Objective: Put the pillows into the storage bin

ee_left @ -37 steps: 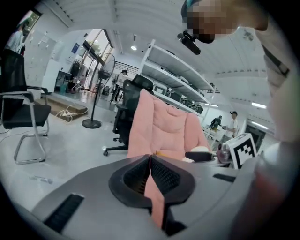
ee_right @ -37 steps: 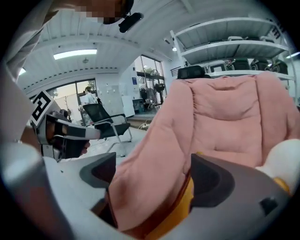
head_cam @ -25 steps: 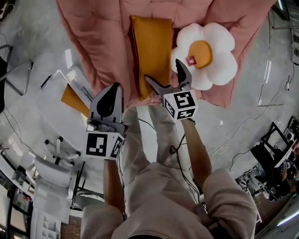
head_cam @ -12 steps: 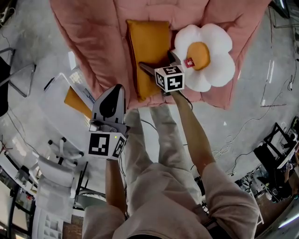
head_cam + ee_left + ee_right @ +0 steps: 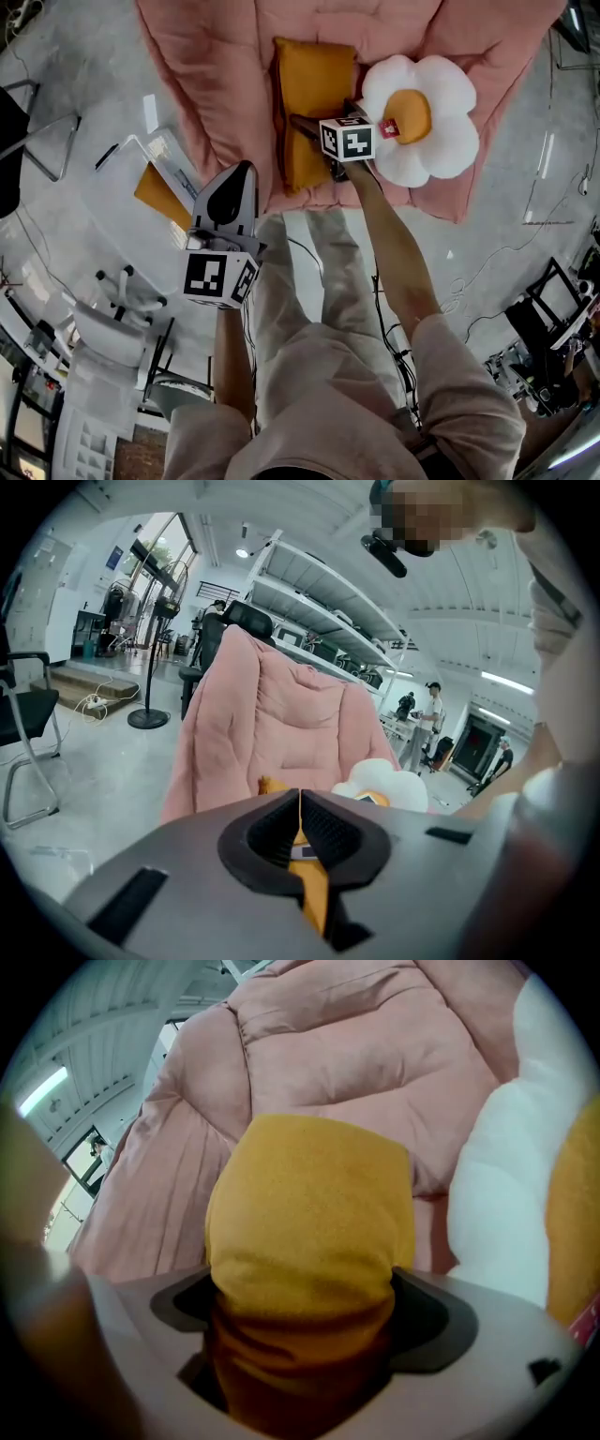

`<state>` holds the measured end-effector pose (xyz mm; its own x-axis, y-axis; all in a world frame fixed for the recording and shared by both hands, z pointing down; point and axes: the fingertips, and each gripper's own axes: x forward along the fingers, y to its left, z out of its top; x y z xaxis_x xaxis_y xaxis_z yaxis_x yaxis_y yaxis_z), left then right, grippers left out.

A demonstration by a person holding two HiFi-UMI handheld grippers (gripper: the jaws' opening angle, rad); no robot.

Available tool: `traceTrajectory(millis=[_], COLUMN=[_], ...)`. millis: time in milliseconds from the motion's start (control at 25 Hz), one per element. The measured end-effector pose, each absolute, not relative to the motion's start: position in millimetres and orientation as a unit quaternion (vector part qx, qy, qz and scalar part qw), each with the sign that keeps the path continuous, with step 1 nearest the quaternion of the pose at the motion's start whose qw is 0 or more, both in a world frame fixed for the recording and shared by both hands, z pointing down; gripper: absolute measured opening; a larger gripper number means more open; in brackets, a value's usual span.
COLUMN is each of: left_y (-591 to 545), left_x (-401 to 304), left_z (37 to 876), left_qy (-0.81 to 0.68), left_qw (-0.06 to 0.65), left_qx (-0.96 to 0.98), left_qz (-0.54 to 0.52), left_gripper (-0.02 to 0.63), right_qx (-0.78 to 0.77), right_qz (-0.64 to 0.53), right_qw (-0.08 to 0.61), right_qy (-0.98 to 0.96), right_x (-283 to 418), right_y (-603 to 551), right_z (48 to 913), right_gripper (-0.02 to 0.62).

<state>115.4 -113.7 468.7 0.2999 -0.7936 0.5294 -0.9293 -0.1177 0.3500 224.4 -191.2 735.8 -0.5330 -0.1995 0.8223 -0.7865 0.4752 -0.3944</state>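
A pink quilted lounge chair carries a white flower-shaped plush pillow touching a mustard-yellow rectangular fabric pillow. Left of it on the floor, a clear plastic storage bin holds another yellow pillow. The right hand-held gripper, short of the chair a second ago, now spreads wide around the mustard pillow's near end. The left hand-held gripper hovers pressed together, empty.

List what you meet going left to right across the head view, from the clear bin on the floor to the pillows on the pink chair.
storage bin → left gripper → orange pillow → flower pillow
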Motion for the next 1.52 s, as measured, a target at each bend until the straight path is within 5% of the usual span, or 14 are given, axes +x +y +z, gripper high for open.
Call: traceTrajectory(millis=[440,1160,1520], left_y=[-106.4,-83.8,-44.6], left_x=[91.0,36.6,-29.2], left_z=[474.8,455.0,431.3], left_qy=[-0.598,-0.647,-0.699], left_qw=[0.287,0.275,0.263], left_qx=[0.740,0.705,0.661], left_qz=[0.110,0.097,0.073], left_gripper=[0.015,0.015,0.015], right_qx=[0.303,0.266,0.201], right_qz=[0.368,0.178,0.121], right_qw=[0.347,0.252,0.202], right_qy=[-0.808,-0.913,-0.951], right_x=[220.5,185.4,90.6], right_y=[-183.0,-134.7,-115.7], right_z=[692.8,502.1,422.5], right_gripper=[0.370,0.373,0.374])
